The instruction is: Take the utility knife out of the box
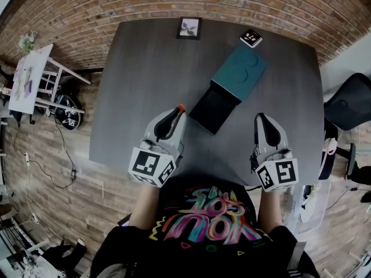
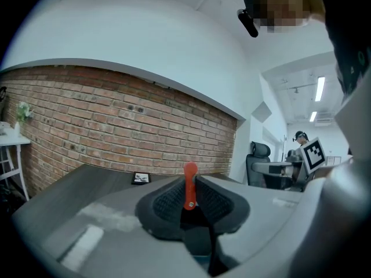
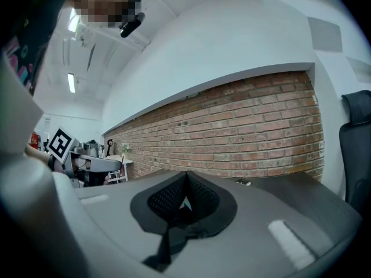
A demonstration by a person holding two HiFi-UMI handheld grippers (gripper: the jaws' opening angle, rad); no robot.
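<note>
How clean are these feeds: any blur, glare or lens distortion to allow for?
Head view: sharp, evenly lit, but fisheye bows the table edges and brick wall. Left gripper view: dark vignetted corners, curved wall, gripper body soft up close, red utility knife in the left gripper crisp. Right gripper view: same bowing and vignette, ceiling light bright at left, no glare on the right gripper.

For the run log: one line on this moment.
left gripper: shut on red utility knife | right gripper: shut, empty | teal box: black tray slid out
</note>
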